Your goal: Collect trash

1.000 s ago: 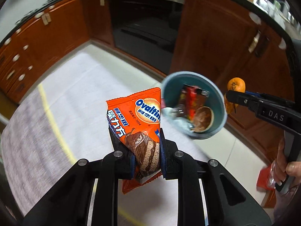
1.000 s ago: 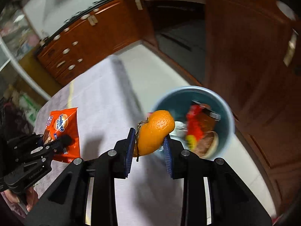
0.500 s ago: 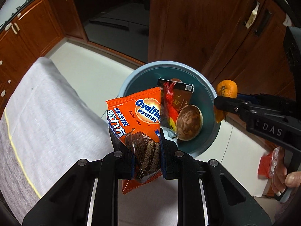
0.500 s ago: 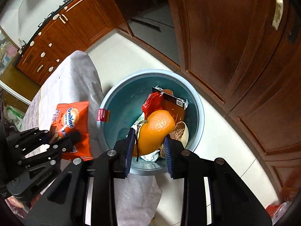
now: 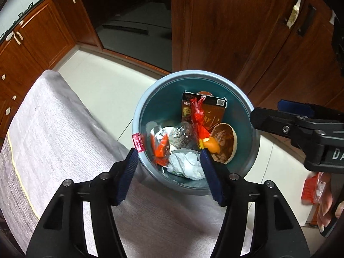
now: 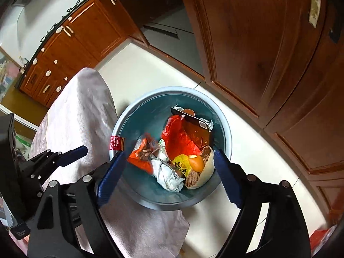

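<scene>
The blue-green trash bin stands on the floor against the table's edge, and both grippers hang over it. My left gripper is opening, with nothing between its blue pads. The orange Ovaltine wrapper lies blurred inside the bin near its left wall. My right gripper is opening too, and its jaws are empty. The orange peel rests in the bin beside a brown round shell. Each gripper shows in the other's view: the right one, the left one.
The bin also holds a brown snack box, red plastic and crumpled white tissue. A grey cloth covers the table. White floor tiles run to brown wooden cabinets. A red packet lies at lower right by a hand.
Both grippers came down over the bin and opened. The Ovaltine wrapper left the left gripper and the orange peel left the right one; both are now in the bin.
</scene>
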